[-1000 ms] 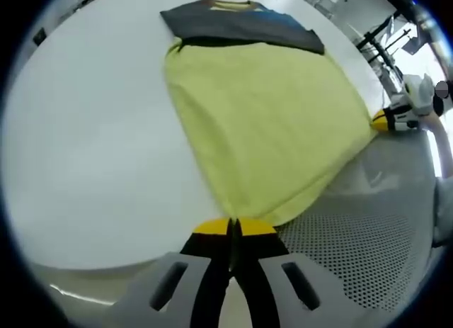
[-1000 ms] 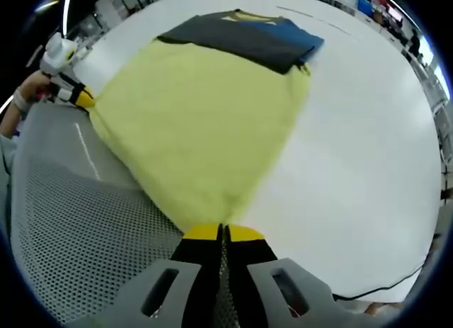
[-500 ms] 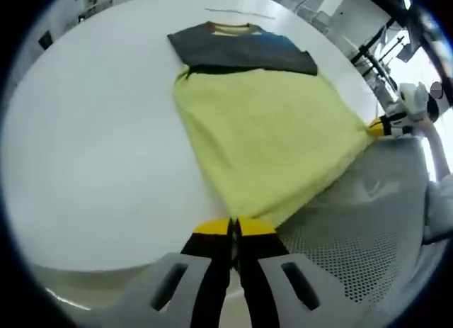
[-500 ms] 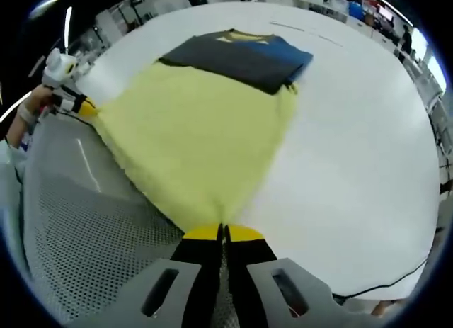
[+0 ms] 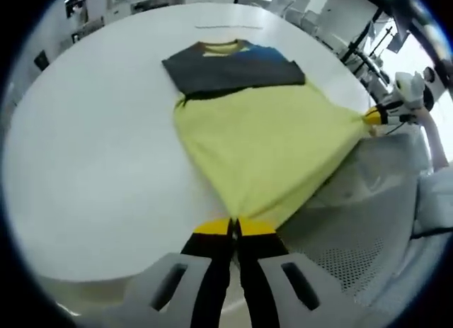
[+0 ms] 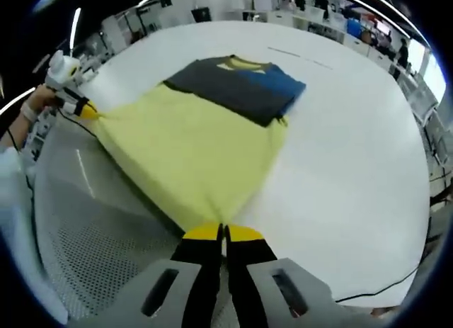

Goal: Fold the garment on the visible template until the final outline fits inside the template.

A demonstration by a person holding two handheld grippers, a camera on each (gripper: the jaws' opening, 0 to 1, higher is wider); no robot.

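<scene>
A yellow garment (image 5: 265, 147) with a dark grey and blue upper part (image 5: 233, 64) lies stretched on the white table (image 5: 85, 151). My left gripper (image 5: 234, 226) is shut on one corner of its yellow hem. My right gripper (image 6: 224, 232) is shut on the other hem corner of the same garment (image 6: 187, 154). The right gripper (image 5: 375, 115) enters the left gripper view at the right; the left gripper (image 6: 83, 108) enters the right gripper view at the left. The hem is pulled taut and lifted off the table edge between them.
A grey perforated chair back or mesh surface (image 6: 92, 229) sits under the hem near me. A black cable (image 6: 382, 289) lies at the table's (image 6: 354, 151) edge. Desks and equipment (image 5: 368, 37) stand beyond the table. A person's hand (image 6: 32, 101) holds the left gripper.
Both grippers have pulled the hem back toward me and up; the garment now looks smaller and farther, stretched tighter, with more of the table showing around it.
</scene>
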